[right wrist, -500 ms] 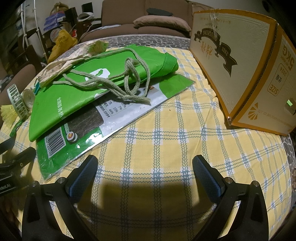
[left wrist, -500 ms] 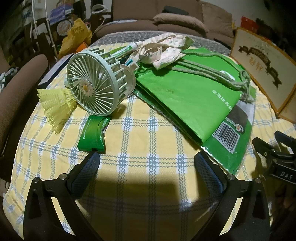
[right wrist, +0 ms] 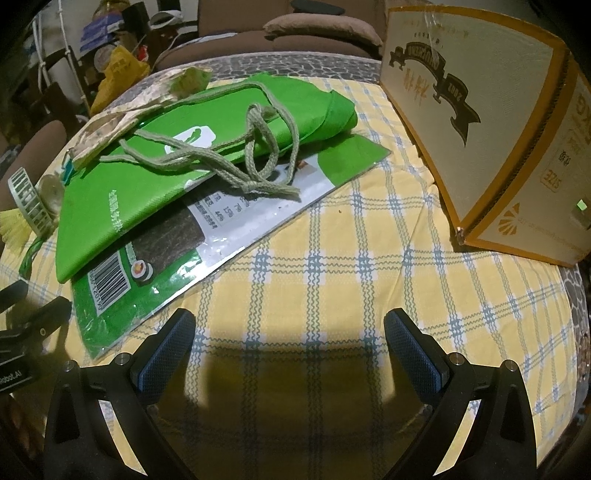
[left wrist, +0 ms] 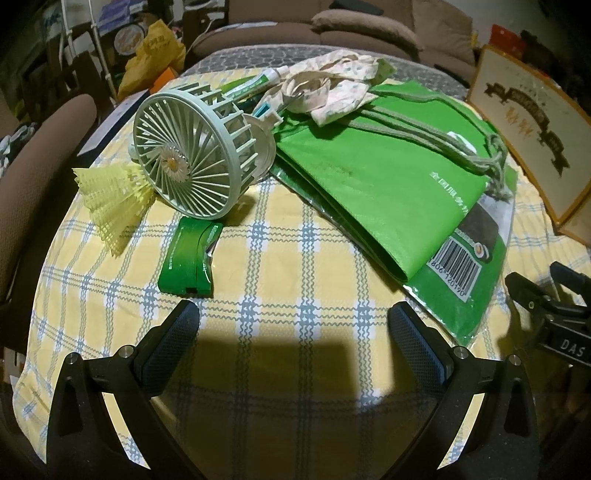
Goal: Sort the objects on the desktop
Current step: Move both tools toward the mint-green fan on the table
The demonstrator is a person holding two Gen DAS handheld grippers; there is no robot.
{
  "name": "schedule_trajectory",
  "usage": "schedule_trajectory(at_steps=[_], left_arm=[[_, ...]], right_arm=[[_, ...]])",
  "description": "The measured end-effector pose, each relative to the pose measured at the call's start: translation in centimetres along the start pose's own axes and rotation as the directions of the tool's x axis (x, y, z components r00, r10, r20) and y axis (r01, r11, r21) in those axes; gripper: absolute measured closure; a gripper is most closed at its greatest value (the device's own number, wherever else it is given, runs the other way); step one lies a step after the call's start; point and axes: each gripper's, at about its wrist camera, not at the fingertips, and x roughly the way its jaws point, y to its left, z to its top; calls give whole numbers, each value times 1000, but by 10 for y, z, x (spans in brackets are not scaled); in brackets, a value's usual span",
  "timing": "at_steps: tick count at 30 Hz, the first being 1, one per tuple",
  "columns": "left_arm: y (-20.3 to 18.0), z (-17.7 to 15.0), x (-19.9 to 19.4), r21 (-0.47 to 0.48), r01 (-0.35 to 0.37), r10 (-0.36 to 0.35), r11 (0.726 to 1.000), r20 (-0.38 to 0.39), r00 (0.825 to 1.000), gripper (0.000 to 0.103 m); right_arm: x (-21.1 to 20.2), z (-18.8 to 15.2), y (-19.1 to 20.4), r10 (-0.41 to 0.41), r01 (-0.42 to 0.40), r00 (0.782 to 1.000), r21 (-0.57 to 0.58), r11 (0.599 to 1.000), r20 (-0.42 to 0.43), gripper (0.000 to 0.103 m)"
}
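Observation:
On the yellow checked tablecloth (left wrist: 280,266) lie a pale green round fan (left wrist: 192,155), a yellow shuttlecock (left wrist: 110,199), a small green packet (left wrist: 188,254), a toothpaste tube (left wrist: 255,83), a floral cloth (left wrist: 332,85) and a green drawstring bag (left wrist: 380,184) on a seaweed packet (left wrist: 465,273). My left gripper (left wrist: 293,325) hovers open over bare cloth, just short of the small green packet. My right gripper (right wrist: 288,332) is open too, over bare cloth beside the seaweed packet (right wrist: 155,258) and green bag (right wrist: 155,177). Neither holds anything.
A large cardboard box (right wrist: 480,122) with orange edges stands on the table's right side. Brown chairs (left wrist: 40,155) and a sofa (left wrist: 332,29) ring the table, with clutter and a yellow bag (left wrist: 155,51) behind. The other gripper (left wrist: 546,314) shows at the left wrist view's right edge.

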Motion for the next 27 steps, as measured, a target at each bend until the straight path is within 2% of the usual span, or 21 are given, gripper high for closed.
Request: schedule_trajectory(at_steps=[6,11,21,27], left_arm=[[0,5,2,9,5,-5,1000,-55,998,0],[6,4,-2,-9,8,-9,1000,-59,998,0],[27,16,-31,-11,23,-23,1000,10,1000,0],[55,31,-44,-29,32,-30,999,63,998,0]], right_arm=[[1,4,0,2,-2,1000,-1,1000,-31,0],[-7,9,-2,2,-2,1000,0,1000,-25,0],[-37,26,13,17,-15,999,-32,999,44,0],[-49,36,32,66,-61,995,-61,996,69,0]])
